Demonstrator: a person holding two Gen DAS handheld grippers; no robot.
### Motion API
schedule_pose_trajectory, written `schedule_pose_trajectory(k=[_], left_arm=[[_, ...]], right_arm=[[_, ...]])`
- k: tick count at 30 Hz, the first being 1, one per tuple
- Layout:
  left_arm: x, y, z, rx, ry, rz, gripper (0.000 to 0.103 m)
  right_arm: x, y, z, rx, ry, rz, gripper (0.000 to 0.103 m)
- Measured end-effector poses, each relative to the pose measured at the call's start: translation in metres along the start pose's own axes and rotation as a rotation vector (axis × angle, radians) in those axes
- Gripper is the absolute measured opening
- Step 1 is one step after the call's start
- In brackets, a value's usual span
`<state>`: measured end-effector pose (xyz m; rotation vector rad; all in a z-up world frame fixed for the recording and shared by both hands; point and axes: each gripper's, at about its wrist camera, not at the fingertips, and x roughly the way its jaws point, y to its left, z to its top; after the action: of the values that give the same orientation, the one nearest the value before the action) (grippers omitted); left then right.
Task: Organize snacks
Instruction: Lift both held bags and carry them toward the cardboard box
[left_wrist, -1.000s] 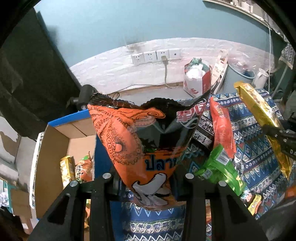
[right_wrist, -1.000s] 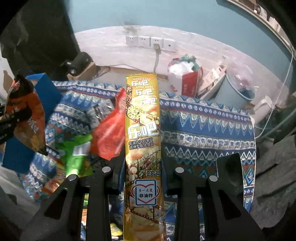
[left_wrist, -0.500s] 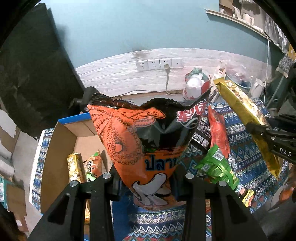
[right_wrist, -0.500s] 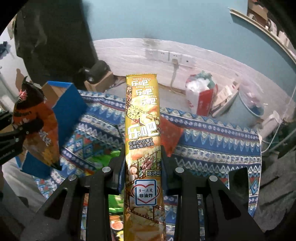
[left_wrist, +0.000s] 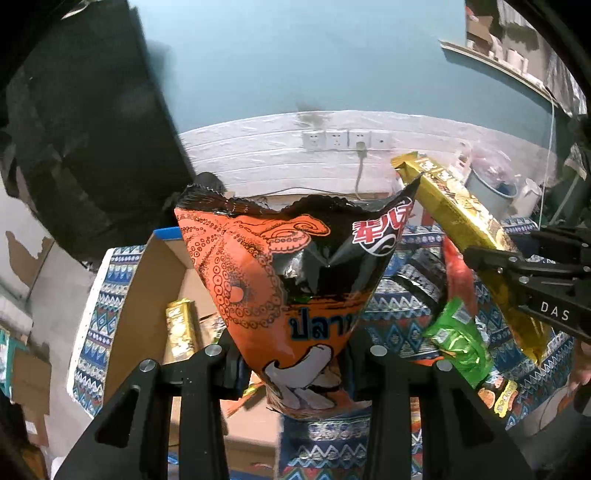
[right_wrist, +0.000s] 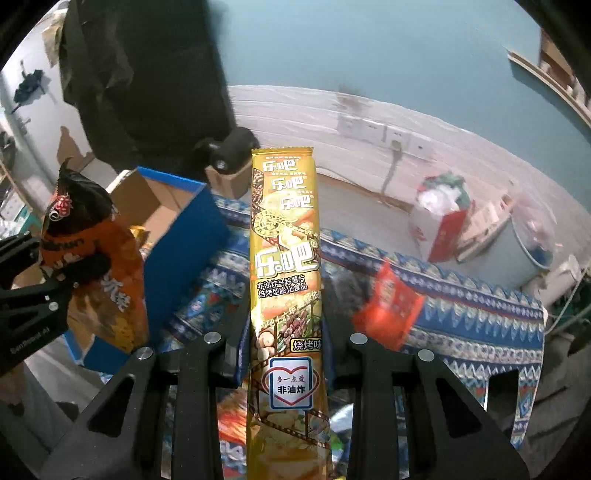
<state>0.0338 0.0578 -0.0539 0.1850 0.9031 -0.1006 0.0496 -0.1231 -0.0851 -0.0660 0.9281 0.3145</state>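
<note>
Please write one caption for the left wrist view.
Left gripper holds an orange snack bag above a cardboard box.

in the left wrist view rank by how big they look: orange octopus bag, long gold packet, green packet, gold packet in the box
1. orange octopus bag, though nearness to the camera inflates it
2. long gold packet
3. green packet
4. gold packet in the box, close to the green one

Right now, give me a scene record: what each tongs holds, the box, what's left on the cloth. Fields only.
left tongs: shut on orange octopus bag, held upright
right tongs: shut on yellow chip pack, held upright
cardboard box: open, left of the orange bag; gold packet inside
patterned cloth: red packet lying on it
green packet: on the cloth below the right tongs
placed yet: neither held snack is in the box
</note>
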Motion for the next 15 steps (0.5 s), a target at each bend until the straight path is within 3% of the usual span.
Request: schedule_pose_trajectory(k=[15], left_arm=[[0.011,0.066,-0.018,-0.094,0.03,0.077,0.039]], right_arm=[[0.036,0.075,0.035,-0.084,0.023,0.099,0.029]])
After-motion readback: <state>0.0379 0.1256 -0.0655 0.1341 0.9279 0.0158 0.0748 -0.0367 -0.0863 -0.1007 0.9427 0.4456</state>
